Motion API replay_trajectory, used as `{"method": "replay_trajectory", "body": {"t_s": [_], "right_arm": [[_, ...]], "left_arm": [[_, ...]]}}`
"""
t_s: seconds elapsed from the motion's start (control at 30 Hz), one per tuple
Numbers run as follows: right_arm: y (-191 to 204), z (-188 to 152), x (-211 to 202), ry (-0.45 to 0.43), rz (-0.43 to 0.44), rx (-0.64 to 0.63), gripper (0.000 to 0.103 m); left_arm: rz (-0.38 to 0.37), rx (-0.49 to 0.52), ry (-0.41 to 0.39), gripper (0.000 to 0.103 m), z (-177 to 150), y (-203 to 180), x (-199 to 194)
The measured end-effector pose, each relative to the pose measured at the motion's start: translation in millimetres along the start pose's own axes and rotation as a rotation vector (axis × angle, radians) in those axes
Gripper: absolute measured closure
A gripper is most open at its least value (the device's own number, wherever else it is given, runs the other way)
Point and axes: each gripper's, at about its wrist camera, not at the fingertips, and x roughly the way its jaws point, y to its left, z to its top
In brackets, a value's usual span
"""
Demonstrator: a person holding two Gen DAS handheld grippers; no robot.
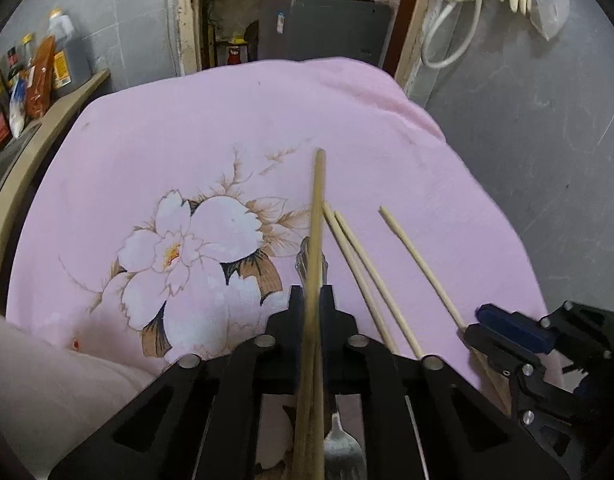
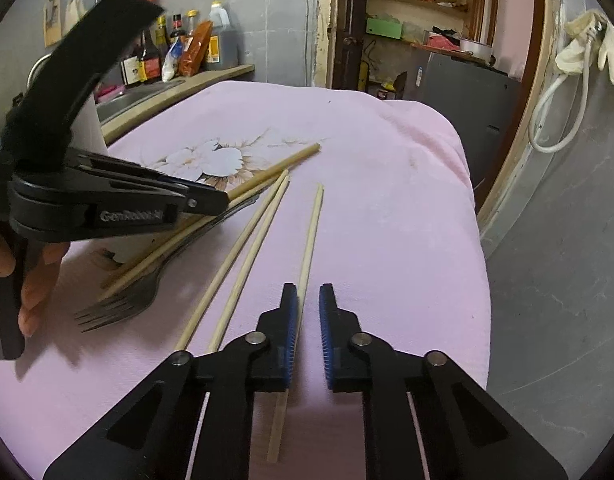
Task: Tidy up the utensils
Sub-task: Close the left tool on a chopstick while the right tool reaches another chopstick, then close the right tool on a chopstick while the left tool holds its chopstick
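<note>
Sorting appears barely begun: no holder or tray is in view, and every utensil is loose on the table or only now being picked up. Grey wall [image 1: 527,120] and an open doorway [image 2: 427,20] lie beyond the flower [image 1: 195,248] printed on the pink cloth [image 1: 347,120] that covers the table; a shelf of bottles [image 2: 179,48] stands off to the flower's left. Just right of the flower, the left gripper [image 1: 312,292] is clenched on a brown chopstick [image 1: 318,200], with a hand [image 2: 35,276] wrapped around its handle. The fork [image 2: 119,308] lies beneath that stick, its handle end beside the flower. Further right of the flower, the right gripper [image 2: 308,288] straddles a single pale chopstick [image 2: 313,232]; its pads stand narrowly apart, so the stick is not yet pinched. Between the two grippers, a pale pair [image 2: 251,248] rests untouched on the cloth.
</note>
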Motion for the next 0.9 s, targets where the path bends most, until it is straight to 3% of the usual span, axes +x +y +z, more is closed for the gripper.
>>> {"method": "replay_trajectory", "body": {"t_s": [0.3,0.5,0.7,0.9], "right_arm": [[-3.5,-9.3,-8.4,0.016,-0.015,0.025,0.099],[-9.3,-13.1,-12.8,0.008,0.111,0.126,0.097],[5.6,-4.8,-10.3,0.013,0.145,0.115,0.095],[16.6,7.2,6.3,0.049,0.088,0.061,0.094]], "left_arm": [[-0.066,-0.079,0.027,0.099,-14.8,-0.2,-20.0],[-0.106,-0.120,-0.004,0.099,-32.0,4.6,-43.1],[-0.079,-0.118,-0.055,0.099,-52.2,8.0,-64.7],[-0.042,-0.129,-0.042,0.099,-64.0,14.8,-61.3]]}}
